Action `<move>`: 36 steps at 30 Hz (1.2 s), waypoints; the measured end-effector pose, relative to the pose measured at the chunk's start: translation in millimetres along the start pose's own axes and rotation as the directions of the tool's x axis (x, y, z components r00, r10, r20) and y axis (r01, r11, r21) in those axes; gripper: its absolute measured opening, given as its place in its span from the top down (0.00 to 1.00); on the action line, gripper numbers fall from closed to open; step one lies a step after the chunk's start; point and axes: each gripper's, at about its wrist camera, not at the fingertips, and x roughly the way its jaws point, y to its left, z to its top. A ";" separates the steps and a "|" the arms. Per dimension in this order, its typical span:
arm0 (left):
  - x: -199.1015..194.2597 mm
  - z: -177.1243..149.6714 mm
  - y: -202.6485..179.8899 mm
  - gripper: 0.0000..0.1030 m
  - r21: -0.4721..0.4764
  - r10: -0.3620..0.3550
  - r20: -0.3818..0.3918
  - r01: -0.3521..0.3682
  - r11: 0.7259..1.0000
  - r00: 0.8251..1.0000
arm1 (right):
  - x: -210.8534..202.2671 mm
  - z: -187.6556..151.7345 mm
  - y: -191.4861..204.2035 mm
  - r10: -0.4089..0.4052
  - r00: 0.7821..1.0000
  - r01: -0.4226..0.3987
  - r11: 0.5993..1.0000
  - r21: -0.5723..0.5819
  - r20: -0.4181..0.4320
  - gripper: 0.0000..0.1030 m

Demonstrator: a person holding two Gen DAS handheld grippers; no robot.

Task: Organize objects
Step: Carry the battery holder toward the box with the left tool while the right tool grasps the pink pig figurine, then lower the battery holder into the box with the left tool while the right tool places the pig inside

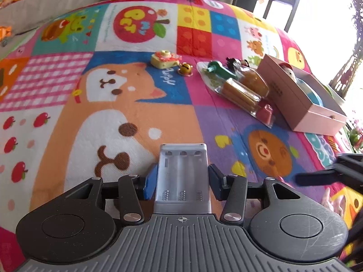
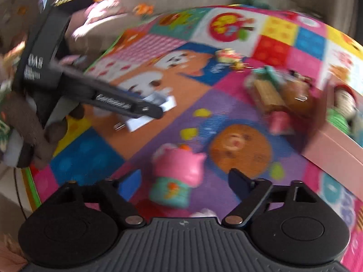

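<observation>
Left hand-held gripper point(image 1: 181, 179) clamps battery case point(image 1: 182, 176); snack pack point(image 1: 240, 90) fronts pink box point(image 1: 301, 104).

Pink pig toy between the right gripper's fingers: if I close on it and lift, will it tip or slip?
The pink pig toy looks top-heavy, a wide head over a narrower teal base, so a nudge may tip it. Its rounded, glossy-looking plastic could slip; the right gripper stands open around it. The view is blurred, so this is uncertain.
</observation>
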 end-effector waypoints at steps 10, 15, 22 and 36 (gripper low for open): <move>-14.5 -9.6 -24.1 0.49 0.011 -0.108 -0.038 0.108 0.994 0.993 | -81.5 -6.1 -40.7 -0.055 0.980 0.031 0.992 0.125 0.192 0.54; -22.5 30.5 -77.7 0.49 0.061 -0.203 0.023 0.201 0.978 0.979 | -136.2 -35.2 -103.5 -0.288 0.914 0.203 0.934 0.294 0.284 0.54; 22.3 117.5 -174.1 0.49 0.020 -0.274 0.154 0.275 0.961 0.949 | -168.5 -78.6 -156.2 -0.421 0.858 0.259 0.849 0.461 0.294 0.54; 100.7 111.1 -226.3 0.50 0.080 -0.137 0.069 0.131 0.988 0.988 | -154.5 -103.5 -194.4 -0.478 0.852 0.312 0.791 0.527 0.214 0.54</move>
